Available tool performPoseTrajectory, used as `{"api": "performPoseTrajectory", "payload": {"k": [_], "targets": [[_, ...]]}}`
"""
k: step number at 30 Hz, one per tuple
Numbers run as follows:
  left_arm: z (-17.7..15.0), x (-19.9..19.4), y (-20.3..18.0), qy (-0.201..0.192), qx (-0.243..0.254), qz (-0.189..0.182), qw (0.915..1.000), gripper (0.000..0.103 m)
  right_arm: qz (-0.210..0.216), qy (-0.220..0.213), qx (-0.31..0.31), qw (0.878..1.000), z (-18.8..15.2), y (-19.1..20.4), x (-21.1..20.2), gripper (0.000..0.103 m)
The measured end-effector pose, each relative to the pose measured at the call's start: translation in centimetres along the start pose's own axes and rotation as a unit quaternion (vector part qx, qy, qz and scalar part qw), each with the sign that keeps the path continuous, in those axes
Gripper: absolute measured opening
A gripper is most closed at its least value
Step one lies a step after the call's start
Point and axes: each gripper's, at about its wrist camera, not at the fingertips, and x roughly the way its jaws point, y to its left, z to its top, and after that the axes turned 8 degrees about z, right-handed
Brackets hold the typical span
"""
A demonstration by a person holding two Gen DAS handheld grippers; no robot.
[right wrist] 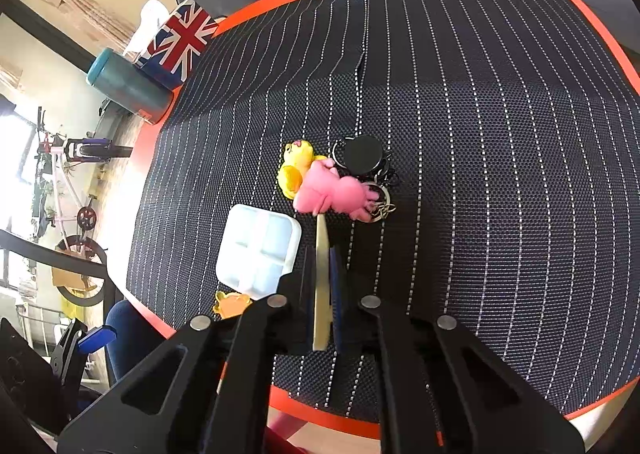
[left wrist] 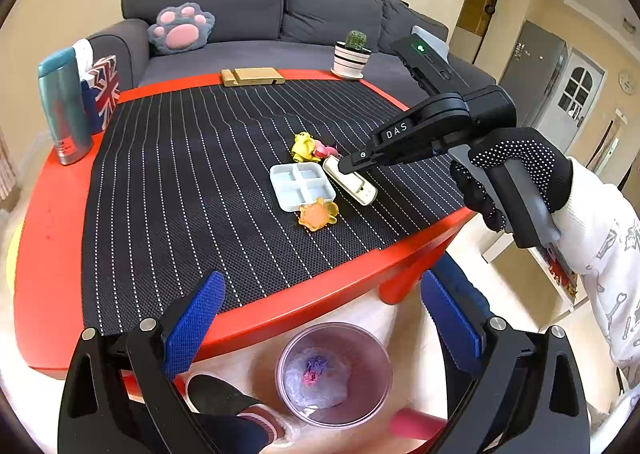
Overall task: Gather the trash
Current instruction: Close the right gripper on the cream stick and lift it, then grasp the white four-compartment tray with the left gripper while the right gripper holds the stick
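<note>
Living room: grey sofa (left wrist: 256, 14) at top of frame, red worktop (left wrist: 52, 222) covered by a striped black mat (left wrist: 192, 174). At mat centre the right tool (right wrist: 322, 294) is clenched on a flat cream case (left wrist: 350, 182), which lies just right of a white divided tray (left wrist: 302, 184). Left tool (left wrist: 320, 326) is released, holding nothing, at lower frame above a bin (left wrist: 334, 374) standing on the floor below the worktop edge.

Black dotted glove (left wrist: 520, 162), white patterned sleeve (left wrist: 604, 238).
</note>
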Motion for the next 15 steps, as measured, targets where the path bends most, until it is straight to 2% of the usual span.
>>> {"api": "performPoseTrajectory", "payload": {"k": [7,15], "targets": [[1.3,0.7,-0.2,0.005,0.004,0.008,1.0,0.095,0.005,-0.013,-0.005,1.0,-0.1,0.4,-1.3,0.006],[4.4,2.3,-0.6,0.013,0.006,0.017,0.9998,0.095,0.01,-0.031,-0.007,0.999,-0.3,0.5,-3.5,0.006]]}}
